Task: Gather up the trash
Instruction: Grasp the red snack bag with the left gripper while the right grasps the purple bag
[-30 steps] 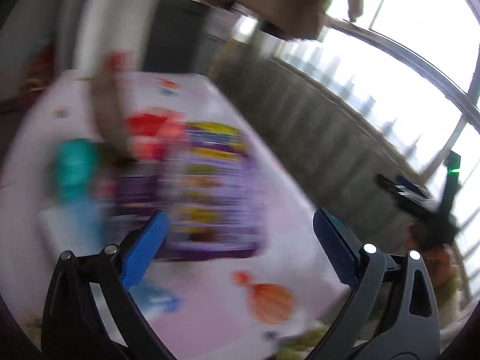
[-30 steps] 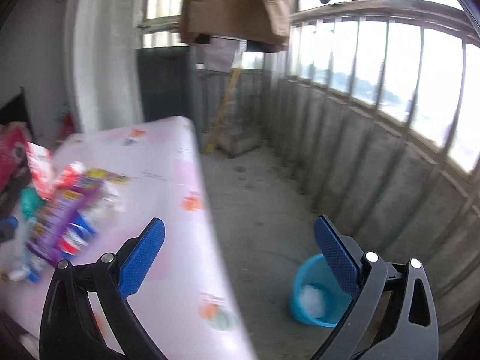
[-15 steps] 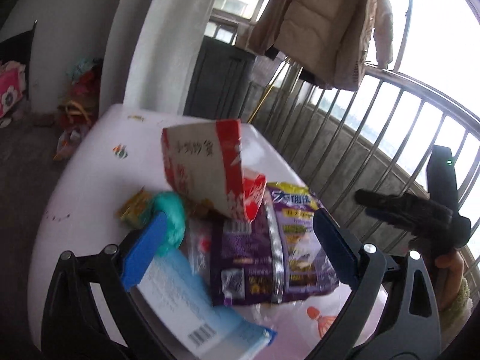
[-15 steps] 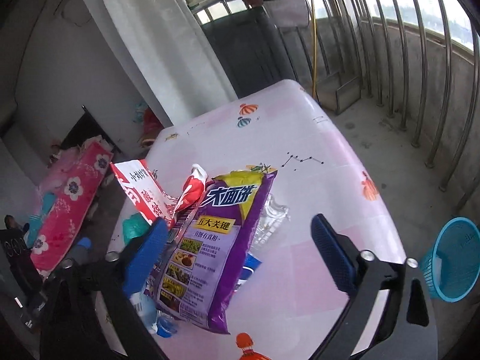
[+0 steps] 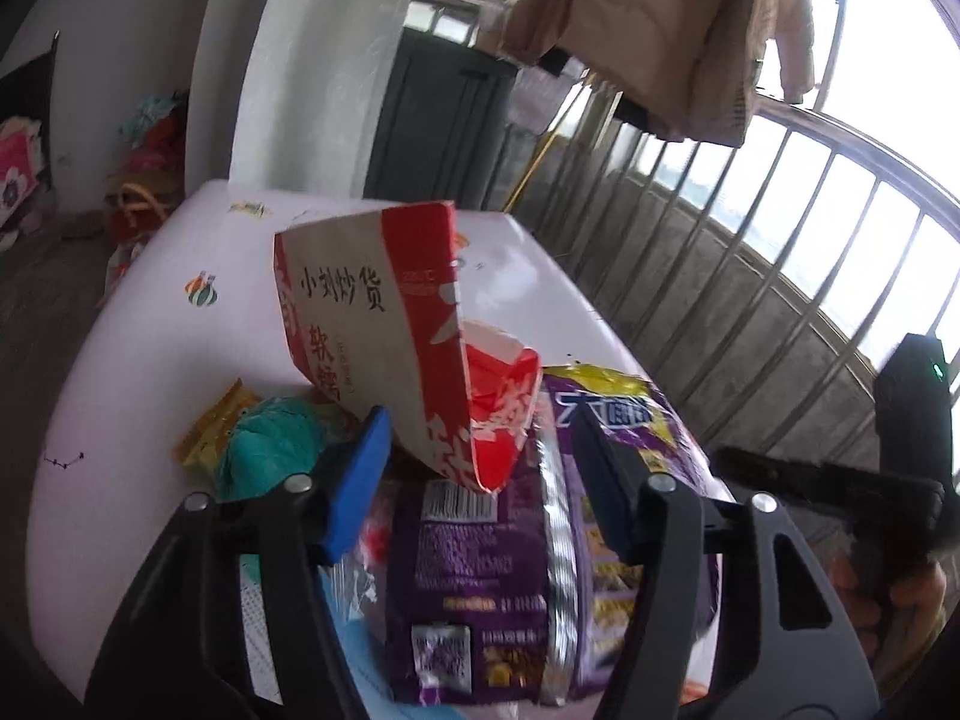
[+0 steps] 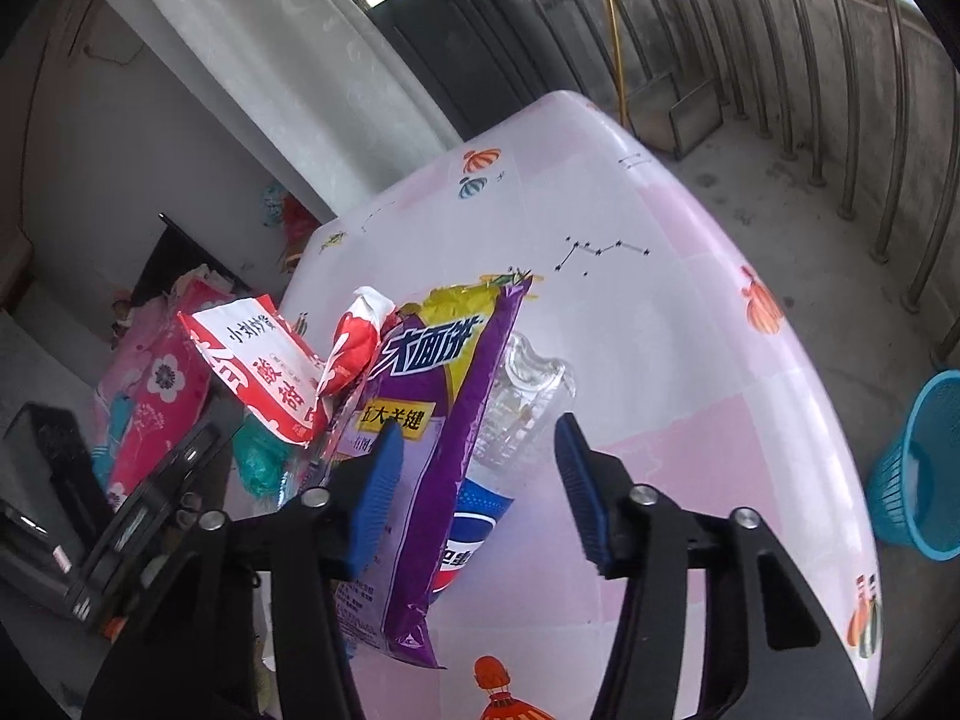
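- Trash lay heaped on the table (image 6: 690,324).
- Left gripper (image 5: 480,468) jaws, just closing, straddled the red carton (image 5: 384,324), not gripping.
- Right gripper (image 6: 474,480) jaws, closing too, straddled the purple bag (image 6: 420,420) and clear bottle (image 6: 516,408), ungripped.

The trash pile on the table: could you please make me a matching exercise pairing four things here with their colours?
Things:
1. snack bag
2. paper carton
3. waste basket
4. crumpled wad

Colours:
A. teal green
B. purple with yellow top
C. blue
D. red and white

Pairs: 1-B, 2-D, 3-C, 4-A
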Tool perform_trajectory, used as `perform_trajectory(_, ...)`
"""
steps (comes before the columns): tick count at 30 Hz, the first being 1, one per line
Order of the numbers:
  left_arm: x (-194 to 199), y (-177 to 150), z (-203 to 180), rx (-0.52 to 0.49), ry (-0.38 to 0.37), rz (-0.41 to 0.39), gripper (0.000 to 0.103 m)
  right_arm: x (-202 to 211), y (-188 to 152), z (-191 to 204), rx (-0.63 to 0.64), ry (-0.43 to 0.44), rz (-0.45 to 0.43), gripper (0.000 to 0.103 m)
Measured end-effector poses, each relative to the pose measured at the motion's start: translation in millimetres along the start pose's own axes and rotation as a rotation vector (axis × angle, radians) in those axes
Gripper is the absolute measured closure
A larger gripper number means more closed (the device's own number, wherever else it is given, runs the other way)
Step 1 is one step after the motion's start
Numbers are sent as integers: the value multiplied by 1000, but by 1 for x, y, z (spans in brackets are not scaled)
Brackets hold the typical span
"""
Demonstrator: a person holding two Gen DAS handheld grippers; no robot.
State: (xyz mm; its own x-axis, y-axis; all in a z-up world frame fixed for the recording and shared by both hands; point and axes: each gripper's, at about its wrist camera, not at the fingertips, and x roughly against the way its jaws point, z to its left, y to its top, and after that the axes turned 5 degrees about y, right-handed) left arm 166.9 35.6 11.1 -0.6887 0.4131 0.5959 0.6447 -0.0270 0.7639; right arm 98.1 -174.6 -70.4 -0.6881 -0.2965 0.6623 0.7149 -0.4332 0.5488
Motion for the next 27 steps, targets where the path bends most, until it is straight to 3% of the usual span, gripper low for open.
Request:
perform_trajectory(5, -19, 1, 4, 28, 102, 38, 57, -5, -3, -6, -19, 55, 22, 66)
perform_trajectory(14, -33, -7, 9, 51, 159, 83, 91, -17, -6, -22, -99, 168, 76, 85)
perform_trajectory(19, -27, -9, 9, 48, 186, 63, 98, -17, -7, -31, -151, 253, 81, 95)
perform_trajectory(24, 0, -9, 10, 45, 167, 8, 101, -6, -7, -34, -157, 327, 48, 98)
perform_trajectory(27, 32, -9, 13, 41, 67, -19, 103, 5, -5, -36, -151, 362, 35, 99)
